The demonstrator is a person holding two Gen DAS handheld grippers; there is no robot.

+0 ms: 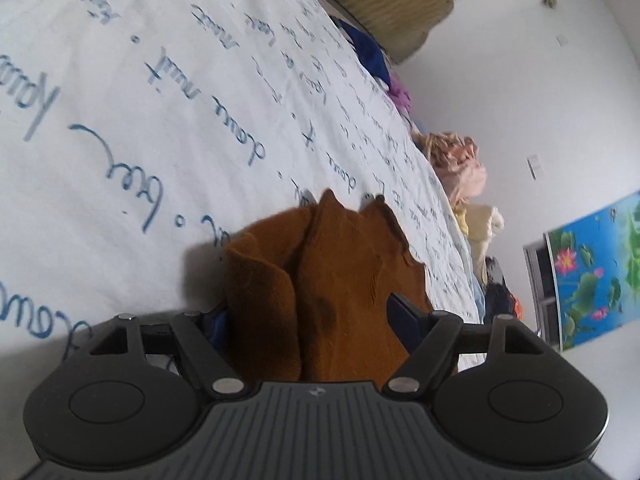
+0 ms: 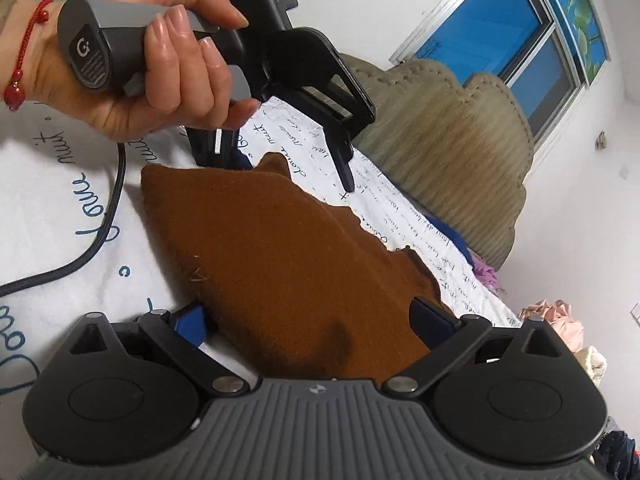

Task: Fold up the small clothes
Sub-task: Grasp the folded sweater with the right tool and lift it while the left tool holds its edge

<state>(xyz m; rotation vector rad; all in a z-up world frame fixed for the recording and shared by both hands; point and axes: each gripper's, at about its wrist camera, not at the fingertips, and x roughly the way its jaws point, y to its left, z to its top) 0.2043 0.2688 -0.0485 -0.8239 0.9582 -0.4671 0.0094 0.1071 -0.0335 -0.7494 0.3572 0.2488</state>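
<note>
A small brown garment (image 1: 320,280) lies bunched on the white bed sheet (image 1: 140,120) with blue handwriting. In the left wrist view it fills the gap of my left gripper (image 1: 316,312), whose jaws are closed on its near edge. In the right wrist view the same brown garment (image 2: 280,264) stretches from my right gripper (image 2: 316,328), shut on its near edge, to the left gripper (image 2: 280,168) held by a hand (image 2: 152,76) at its far corner. The cloth hangs slightly between the two grippers.
A beige cushion (image 2: 452,152) lies at the far side of the bed. Other clothes are heaped along the bed's edge: pink (image 1: 460,164), cream (image 1: 484,228), purple (image 1: 400,94) and blue (image 1: 368,50). A black cable (image 2: 92,240) trails over the sheet. A window (image 2: 500,36) is beyond.
</note>
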